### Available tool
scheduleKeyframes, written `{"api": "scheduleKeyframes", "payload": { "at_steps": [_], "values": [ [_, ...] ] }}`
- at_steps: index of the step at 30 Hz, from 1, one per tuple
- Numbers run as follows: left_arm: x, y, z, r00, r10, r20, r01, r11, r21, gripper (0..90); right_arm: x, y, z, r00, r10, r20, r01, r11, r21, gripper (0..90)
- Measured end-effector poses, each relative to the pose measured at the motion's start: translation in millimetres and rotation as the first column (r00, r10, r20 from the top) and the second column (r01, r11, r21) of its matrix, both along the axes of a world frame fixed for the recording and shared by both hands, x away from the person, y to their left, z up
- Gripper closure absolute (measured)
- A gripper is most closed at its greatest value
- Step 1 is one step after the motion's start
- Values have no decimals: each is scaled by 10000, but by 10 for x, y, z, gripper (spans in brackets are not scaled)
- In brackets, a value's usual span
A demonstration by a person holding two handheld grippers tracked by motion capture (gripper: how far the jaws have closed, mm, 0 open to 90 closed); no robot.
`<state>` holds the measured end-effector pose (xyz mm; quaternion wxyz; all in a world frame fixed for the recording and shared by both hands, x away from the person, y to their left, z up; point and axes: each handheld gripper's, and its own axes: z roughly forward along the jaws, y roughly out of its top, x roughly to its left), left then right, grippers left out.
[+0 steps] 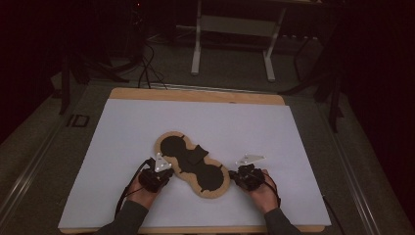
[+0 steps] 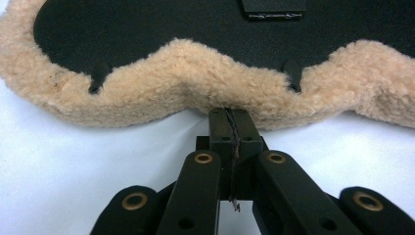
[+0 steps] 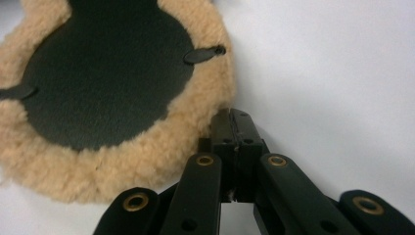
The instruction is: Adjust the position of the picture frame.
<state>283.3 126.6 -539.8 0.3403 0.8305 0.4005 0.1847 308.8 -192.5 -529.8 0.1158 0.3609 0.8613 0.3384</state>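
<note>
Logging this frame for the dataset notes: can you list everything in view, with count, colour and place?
fleece pad: 1, tan fleece rim with black centre, peanut-shaped, lying flat mid-table between the two grippers
black tab: 1, black, on the pad's narrow middle
white sheet: 1, white, covering most of the table
table: 1, light wood, edge showing at the far side
metal frame: 1, pale grey, on the floor beyond the table
cables: several, black, on the floor past the table's far left
left gripper: 1, black, jaws together at the pad's fleece edge
right gripper: 1, black, jaws together by the pad's near end
hands: 2, holding the grippers at the near edge
</note>
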Motion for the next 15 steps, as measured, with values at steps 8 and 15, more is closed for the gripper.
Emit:
{"api": "scheduleKeyframes", "payload": {
  "at_steps": [8, 15],
  "values": [
    [93, 11, -11, 9998, 175, 126, -174, 9998, -66, 900, -49, 9, 11, 9987, 504, -38, -504, 9986, -168, 900],
    [145, 40, -19, 9992, 379, 91, -376, 9989, -267, 900, -81, 44, 12, 9938, 1110, -32, -1111, 9936, -215, 900]
  ]
}}
